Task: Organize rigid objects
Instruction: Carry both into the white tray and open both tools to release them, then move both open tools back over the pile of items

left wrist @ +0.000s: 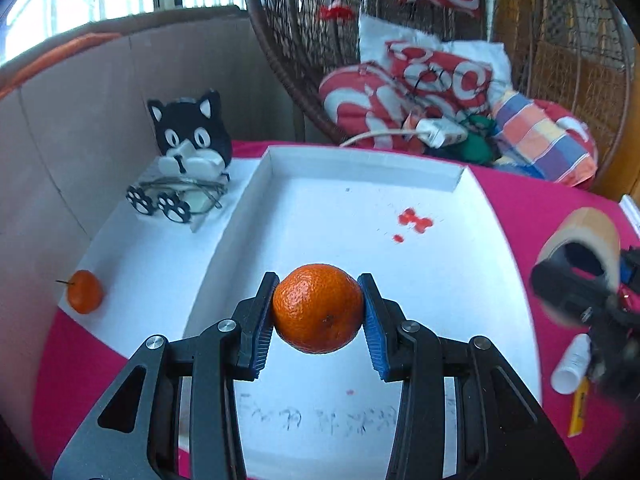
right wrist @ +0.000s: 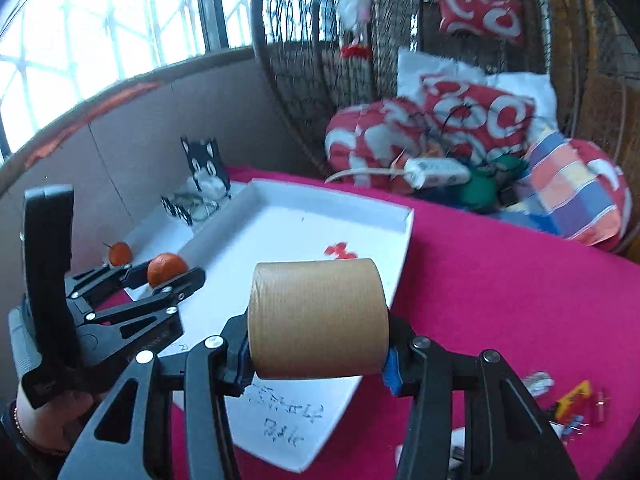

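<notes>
The left gripper (left wrist: 319,312) clamps a mandarin (left wrist: 318,308) above the white tray (left wrist: 360,164); the right gripper (right wrist: 318,354) grips a tape roll (right wrist: 318,320) by its ends over the tray's near edge. Each load should probably be lowered flat before release, lest either roll. A second mandarin (left wrist: 84,291) sits outside the tray, near a cat figure (left wrist: 188,136).

The left gripper (left wrist: 319,309) has its two blue-padded fingers (left wrist: 262,336) pressed on both sides of an orange mandarin (left wrist: 318,308) and holds it in the air. The right gripper (right wrist: 318,354) is closed on the two flat ends of a brown tape roll (right wrist: 318,318), which lies sideways between the fingers.
</notes>
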Motion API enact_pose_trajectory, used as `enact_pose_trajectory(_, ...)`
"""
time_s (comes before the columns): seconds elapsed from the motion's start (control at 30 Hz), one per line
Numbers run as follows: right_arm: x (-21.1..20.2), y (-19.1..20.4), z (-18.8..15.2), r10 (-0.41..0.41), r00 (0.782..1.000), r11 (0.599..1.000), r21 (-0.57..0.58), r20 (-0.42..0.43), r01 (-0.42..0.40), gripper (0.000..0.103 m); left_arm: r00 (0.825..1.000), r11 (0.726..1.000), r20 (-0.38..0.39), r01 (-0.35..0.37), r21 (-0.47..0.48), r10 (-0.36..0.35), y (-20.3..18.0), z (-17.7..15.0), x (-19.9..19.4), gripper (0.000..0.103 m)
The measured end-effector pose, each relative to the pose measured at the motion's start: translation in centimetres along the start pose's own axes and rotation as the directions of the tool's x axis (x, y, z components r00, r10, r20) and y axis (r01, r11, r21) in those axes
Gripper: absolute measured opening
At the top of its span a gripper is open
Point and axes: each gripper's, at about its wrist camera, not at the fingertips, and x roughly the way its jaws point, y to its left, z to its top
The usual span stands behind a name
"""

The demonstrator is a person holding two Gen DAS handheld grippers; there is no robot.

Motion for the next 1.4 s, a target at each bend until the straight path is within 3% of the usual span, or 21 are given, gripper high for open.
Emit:
enact_pose_trajectory(0.17, 3.8, 0.8, -0.9, -0.028, 0.998, 0.999, -0.025, -0.062, 0.026, 0.049, 0.997, 1.000, -0.072, -0.031, 0.003, 0.031, 0.0, 0.2, 3.1, 0.040)
enact_pose_trajectory(0.33, 5.4, 1.2, -1.4, -0.045, 0.997, 0.998, -0.049, -0.067, 0.041, 0.049, 0.997, 0.999, -0.070, -0.040, -0.020, 0.039, 0.4, 0.2, 3.9, 0.042)
enact_pose_trajectory(0.4, 5.9, 1.4, -1.5, -0.052, 0.996, 0.997, -0.058, -0.067, 0.048, 0.049, 0.998, 0.999, -0.053, -0.042, -0.033, 0.041, 0.7, 0.2, 3.9, 0.068)
enact_pose_trajectory(0.43, 6.0, 1.5, -1.5, -0.055, 0.996, 0.997, -0.062, -0.068, 0.051, 0.050, 0.998, 0.998, -0.042, -0.043, -0.041, 0.041, 0.9, 0.3, 3.8, 0.090)
enact_pose_trajectory(0.53, 5.9, 1.6, -1.6, -0.058, 0.997, 0.996, -0.069, -0.044, 0.055, 0.050, 0.997, 0.996, -0.005, -0.075, -0.048, 0.075, 1.3, 0.5, 3.2, 0.103)
enact_pose_trajectory(0.6, 5.5, 1.7, -1.5, -0.075, 0.997, 0.994, -0.080, -0.014, 0.074, 0.066, 0.998, 0.995, 0.011, -0.068, -0.070, 0.069, 1.8, 0.6, 2.6, 0.103)
enact_pose_trajectory(0.63, 5.1, 1.7, -1.5, -0.073, 0.997, 0.994, -0.082, 0.005, 0.073, 0.089, 0.998, 0.995, 0.019, -0.063, -0.080, 0.065, 2.0, 0.6, 2.4, 0.103)
enact_pose_trajectory(0.73, 4.1, 1.8, -1.4, -0.089, 0.995, 0.992, -0.081, 0.047, 0.093, 0.103, 0.997, 0.994, 0.059, -0.051, -0.092, 0.057, 2.2, 0.7, 1.0, 0.103)
enact_pose_trajectory(0.97, -0.2, 0.9, -1.0, -0.120, 0.980, 0.990, -0.054, 0.156, 0.130, 0.103, 0.987, 0.994, 0.160, -0.006, -0.110, 0.024, 1.4, 0.7, -3.5, 0.103)
enact_pose_trajectory(1.4, -6.0, -3.1, -2.2, -0.168, 0.964, 0.985, 0.076, 0.205, 0.156, 0.103, 0.976, 0.997, 0.215, 0.058, -0.057, -0.044, -3.2, 0.2, -8.3, 0.103)
